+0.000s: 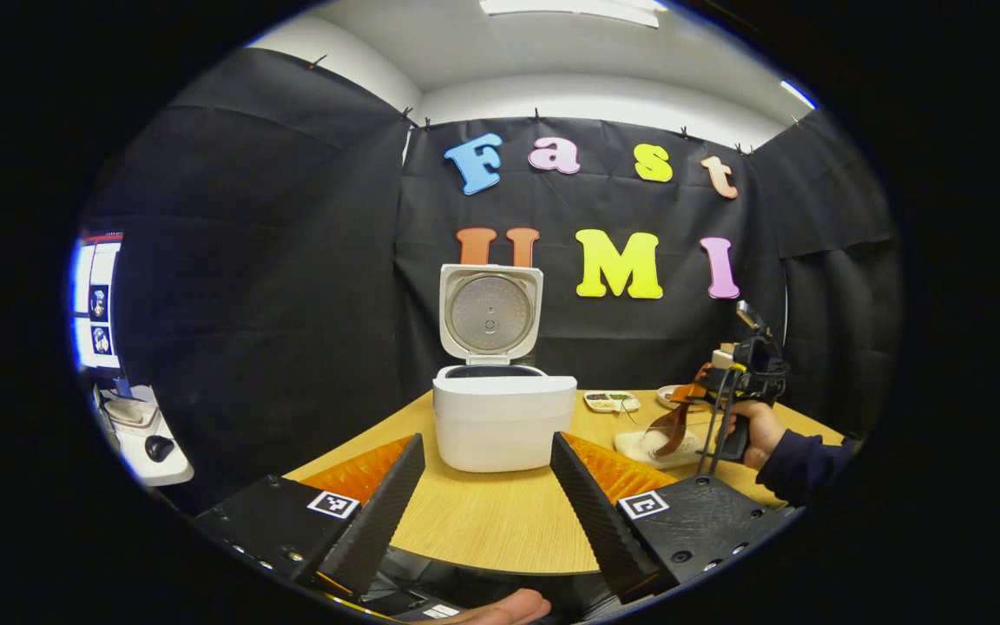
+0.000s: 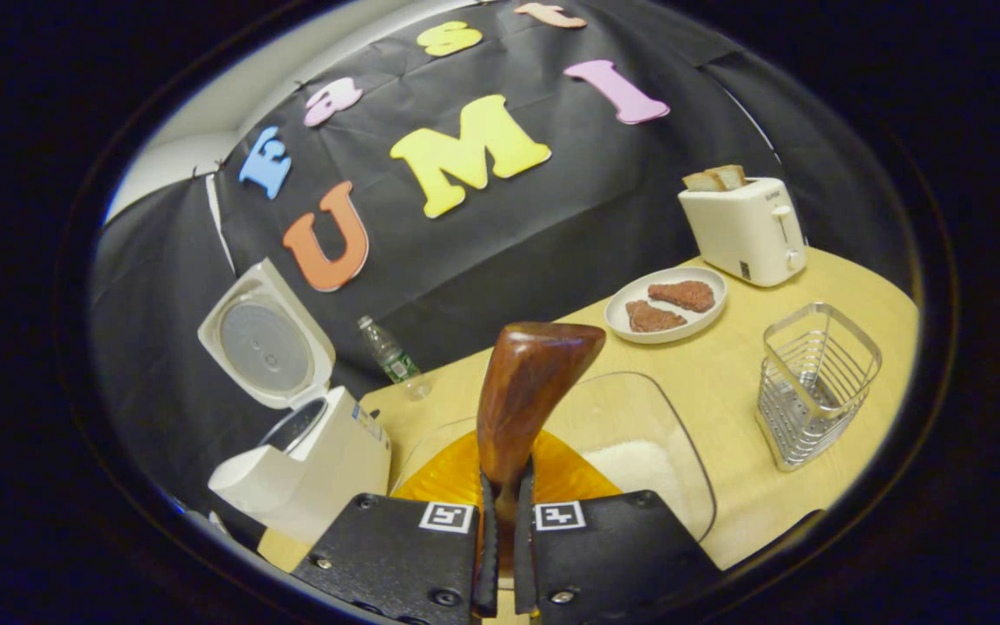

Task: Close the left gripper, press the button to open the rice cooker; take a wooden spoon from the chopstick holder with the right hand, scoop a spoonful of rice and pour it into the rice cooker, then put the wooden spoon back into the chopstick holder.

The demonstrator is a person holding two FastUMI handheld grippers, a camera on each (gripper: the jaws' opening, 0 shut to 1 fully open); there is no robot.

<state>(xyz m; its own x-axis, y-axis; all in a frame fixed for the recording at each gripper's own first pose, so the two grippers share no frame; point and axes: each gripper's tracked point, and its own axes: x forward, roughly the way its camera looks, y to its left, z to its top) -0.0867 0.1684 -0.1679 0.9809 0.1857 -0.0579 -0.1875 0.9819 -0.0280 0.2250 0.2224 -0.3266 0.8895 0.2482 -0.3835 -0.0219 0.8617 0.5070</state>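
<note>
Right gripper [image 2: 504, 521] clamped one wooden spoon [image 2: 524, 391] at lower centre, above a rice container [image 2: 639, 434]. Left gripper [image 1: 487, 495] stood open. One rice cooker [image 1: 500, 417], lid up, sat mid-frame; two toast slices [image 2: 715, 178]. No legible labels.

Wooden table [image 2: 726, 382] carries the rice cooker [image 2: 309, 469] at nine o'clock; clear rice container [image 2: 639, 451] at centre; chopstick holder [image 2: 812, 391] at three; plate [image 2: 665, 304], toaster [image 2: 743, 230] at one; bottle [image 2: 391, 356] at eleven.
</note>
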